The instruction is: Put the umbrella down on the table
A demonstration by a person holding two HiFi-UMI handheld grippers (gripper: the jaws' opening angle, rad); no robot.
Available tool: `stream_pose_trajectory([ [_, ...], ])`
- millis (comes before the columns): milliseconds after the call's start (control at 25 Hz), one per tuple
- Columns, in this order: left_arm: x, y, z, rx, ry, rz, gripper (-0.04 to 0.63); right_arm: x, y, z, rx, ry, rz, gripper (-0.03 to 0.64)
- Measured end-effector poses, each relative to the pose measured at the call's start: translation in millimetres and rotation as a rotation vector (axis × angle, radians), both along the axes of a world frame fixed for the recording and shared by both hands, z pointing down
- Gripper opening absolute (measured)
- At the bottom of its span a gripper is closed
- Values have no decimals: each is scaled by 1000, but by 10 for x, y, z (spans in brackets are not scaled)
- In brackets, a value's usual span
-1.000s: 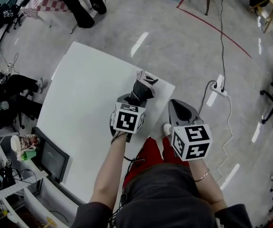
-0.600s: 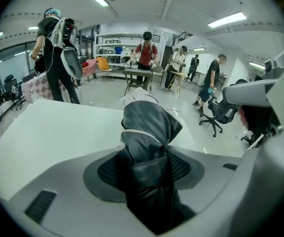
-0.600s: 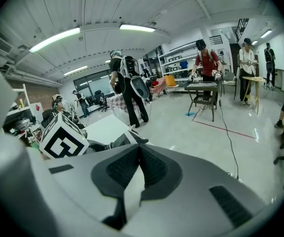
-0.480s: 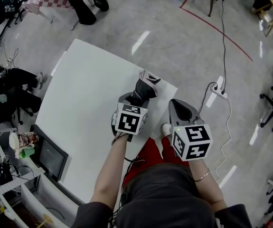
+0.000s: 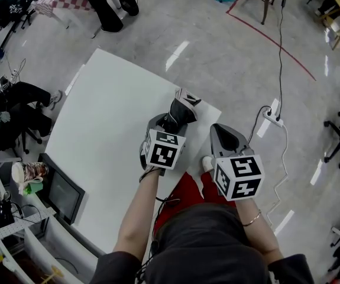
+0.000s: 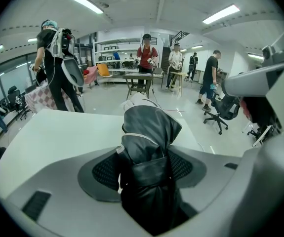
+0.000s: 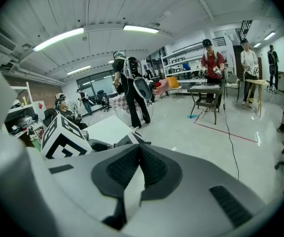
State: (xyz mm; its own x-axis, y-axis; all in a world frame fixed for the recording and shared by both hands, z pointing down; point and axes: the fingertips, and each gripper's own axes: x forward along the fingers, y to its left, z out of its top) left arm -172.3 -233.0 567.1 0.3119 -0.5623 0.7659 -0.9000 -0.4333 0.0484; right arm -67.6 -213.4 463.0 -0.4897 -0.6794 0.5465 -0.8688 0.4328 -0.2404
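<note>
**A:** What does the umbrella look like?

**B:** The umbrella point(image 6: 149, 132) is black and folded, its glossy fabric bunched and strapped, with a pale band near the far end.

**A:** Where is it?

**B:** It sits mid-frame in the head view, tilted toward the upper right, over the right-hand edge of the white table point(image 5: 104, 129). It sits between the jaws of the left gripper point(image 6: 142, 168), which have just been opening. A sliver of white shows beside one jaw. I cannot tell whether it touches the tabletop.
</note>
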Motion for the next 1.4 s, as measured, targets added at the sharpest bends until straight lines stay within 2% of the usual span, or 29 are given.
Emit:
stream_pose_trajectory([
  [280,11,7,-116,56,-5,11,279,-11,15,-58,10,-3,-16,18],
  [480,36,34,-273,93,25,-6,281,-15,40,-103,20,-7,-33,18],
  [760,-73,-26,-688,182,122,-74,270,-143,35,-160,38,-14,-61,18],
  [1000,-208,-7,-982,270,175,-160,184,-191,43,-231,56,-17,-88,18],
  [1160,-346,31,-1216,349,226,-243,92,-221,51,-285,67,-26,-102,18],
  [1400,-512,124,-1458,417,283,-331,43,-283,30,-357,85,-39,-135,18],
])
